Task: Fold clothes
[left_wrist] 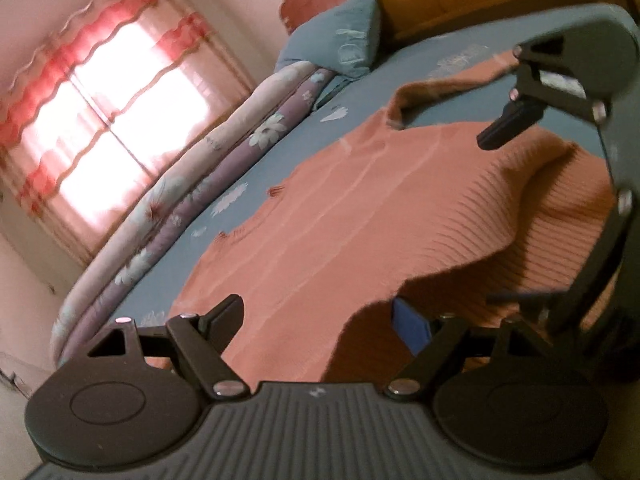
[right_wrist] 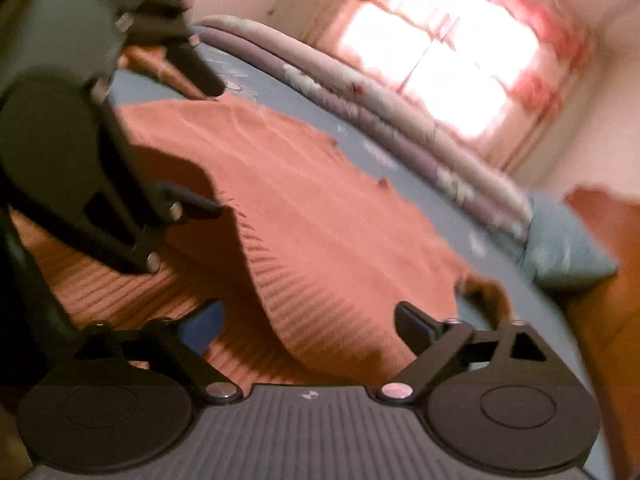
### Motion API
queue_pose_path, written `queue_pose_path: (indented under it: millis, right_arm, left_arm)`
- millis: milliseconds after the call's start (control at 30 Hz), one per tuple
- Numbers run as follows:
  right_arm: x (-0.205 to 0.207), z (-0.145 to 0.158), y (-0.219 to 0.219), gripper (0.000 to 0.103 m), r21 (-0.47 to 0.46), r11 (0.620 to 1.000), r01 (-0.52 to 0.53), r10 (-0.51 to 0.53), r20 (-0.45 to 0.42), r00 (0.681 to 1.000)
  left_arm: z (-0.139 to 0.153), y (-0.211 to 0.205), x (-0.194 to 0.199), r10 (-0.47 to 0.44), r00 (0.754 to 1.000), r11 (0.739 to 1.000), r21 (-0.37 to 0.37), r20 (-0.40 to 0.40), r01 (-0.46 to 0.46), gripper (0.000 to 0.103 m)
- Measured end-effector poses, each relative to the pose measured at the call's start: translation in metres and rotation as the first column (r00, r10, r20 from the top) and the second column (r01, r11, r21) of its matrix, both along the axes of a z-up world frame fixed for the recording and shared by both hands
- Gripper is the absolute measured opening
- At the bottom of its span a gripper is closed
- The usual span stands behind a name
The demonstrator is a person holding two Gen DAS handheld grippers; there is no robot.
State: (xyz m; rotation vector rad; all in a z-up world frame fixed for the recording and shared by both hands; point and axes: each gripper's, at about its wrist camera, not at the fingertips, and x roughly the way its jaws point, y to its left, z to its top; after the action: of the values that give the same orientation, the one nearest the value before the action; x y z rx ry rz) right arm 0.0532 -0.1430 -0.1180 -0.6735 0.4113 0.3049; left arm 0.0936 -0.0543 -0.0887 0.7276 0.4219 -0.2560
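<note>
Sweater (left_wrist: 360,216), orange ribbed knit, lies spread on blue bed sheet (left_wrist: 280,152), partly folded: one ribbed flap is lapped over the body, its curved edge running just ahead of both claws.

Left claw (left_wrist: 320,316): jaws spread wide, nothing between the pads. Sweater sits directly ahead of and under it; the flap edge falls between the two fingers but neither pad presses on it. Released.

Right claw (right_wrist: 308,320): jaws spread wide, released. Flap edge runs between its fingers too; whether the fabric touches either pad cannot be told, the view is motion-blurred.

Each claw shows in the other's view: right claw (left_wrist: 560,92) is to the right of the left one, above the sweater's ribbed side; left claw (right_wrist: 140,140) is to the left of the right one, over the same fold. Both sit close together at the near edge of the sweater.

Beyond the sweater, far side from both claws: rolled floral quilt (left_wrist: 192,184) along the bed edge, blue pillow (left_wrist: 340,36) at its end, curtained window (left_wrist: 100,112) behind.
</note>
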Motion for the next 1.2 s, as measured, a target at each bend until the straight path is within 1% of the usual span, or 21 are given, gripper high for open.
queue_pose_path:
  millis: [67,167,267,433,467,500,700,833,900,933,1000,1033,1067,1100,1133,1167,1200]
  right_arm:
    - [0.004,-0.006,0.007,0.097,-0.061,0.998,0.024,-0.021,0.046,0.999]
    - [0.013,-0.013,0.010,0.097,-0.127,0.987,0.103,-0.091,0.099,0.991]
    - [0.012,-0.009,0.004,0.097,-0.173,0.970,0.172,-0.153,0.120,0.981]
    - [-0.009,0.015,-0.018,0.099,-0.154,0.959,0.240,-0.223,0.119,0.968]
    - [-0.012,0.020,-0.023,0.102,-0.151,0.956,0.251,-0.235,0.119,0.965]
    - [-0.015,0.025,-0.027,0.103,-0.148,0.954,0.263,-0.247,0.118,0.962]
    - [-0.028,0.049,-0.055,0.103,-0.150,0.932,0.329,-0.315,0.108,0.943]
    - [-0.028,0.058,-0.071,0.103,-0.146,0.911,0.386,-0.370,0.125,0.921]
    - [-0.027,0.062,-0.079,0.103,-0.137,0.901,0.413,-0.397,0.129,0.909]
    - [-0.025,0.063,-0.082,0.103,-0.119,0.900,0.419,-0.407,0.112,0.906]
    - [-0.017,0.063,-0.091,0.103,-0.053,0.905,0.422,-0.420,0.037,0.907]
    - [-0.013,0.063,-0.095,0.102,-0.002,0.909,0.416,-0.416,-0.013,0.909]
    - [-0.009,0.063,-0.101,0.097,0.064,0.909,0.412,-0.407,-0.085,0.910]
    - [-0.003,0.062,-0.107,0.092,0.132,0.898,0.420,-0.398,-0.167,0.902]
    - [0.004,0.059,-0.113,0.082,0.190,0.877,0.441,-0.394,-0.238,0.888]
    - [0.012,0.056,-0.121,0.078,0.247,0.847,0.470,-0.390,-0.311,0.867]
    - [0.017,0.052,-0.131,0.077,0.303,0.809,0.504,-0.381,-0.382,0.842]
  left_arm:
    - [0.001,0.005,0.000,0.011,1.000,1.000,-0.012,-0.006,-0.011,0.082]
    - [0.001,0.010,-0.001,0.022,1.000,0.999,-0.024,-0.014,-0.022,0.082]
    - [0.000,0.014,-0.006,0.023,0.999,0.999,-0.025,-0.026,-0.024,0.082]
    - [0.000,0.017,-0.017,0.017,0.999,0.999,-0.030,-0.042,-0.018,0.082]
    - [0.001,0.017,-0.019,0.017,0.999,0.999,-0.029,-0.041,-0.018,0.082]
    - [0.001,0.017,-0.020,0.017,0.999,0.999,-0.027,-0.039,-0.018,0.082]
    - [0.008,0.019,-0.026,0.035,0.999,0.999,-0.033,-0.014,-0.035,0.082]
    - [0.017,0.023,-0.031,0.052,0.999,0.997,-0.052,0.006,-0.051,0.082]
    - [0.021,0.026,-0.032,0.056,0.998,0.996,-0.067,0.010,-0.055,0.084]
    - [0.023,0.028,-0.032,0.058,0.998,0.996,-0.073,0.010,-0.058,0.084]
    - [0.022,0.029,-0.031,0.069,0.998,0.995,-0.066,0.008,-0.069,0.084]
    - [0.021,0.030,-0.031,0.075,0.997,0.995,-0.060,0.004,-0.074,0.084]
    - [0.019,0.030,-0.030,0.080,0.997,0.995,-0.054,-0.002,-0.080,0.084]
    - [0.017,0.030,-0.029,0.087,0.996,0.995,-0.046,-0.009,-0.088,0.084]
    - [0.015,0.031,-0.029,0.094,0.995,0.995,-0.039,-0.015,-0.094,0.084]
    - [0.013,0.031,-0.029,0.096,0.995,0.995,-0.034,-0.021,-0.097,0.084]
    - [0.013,0.032,-0.030,0.100,0.995,0.994,-0.032,-0.021,-0.100,0.084]
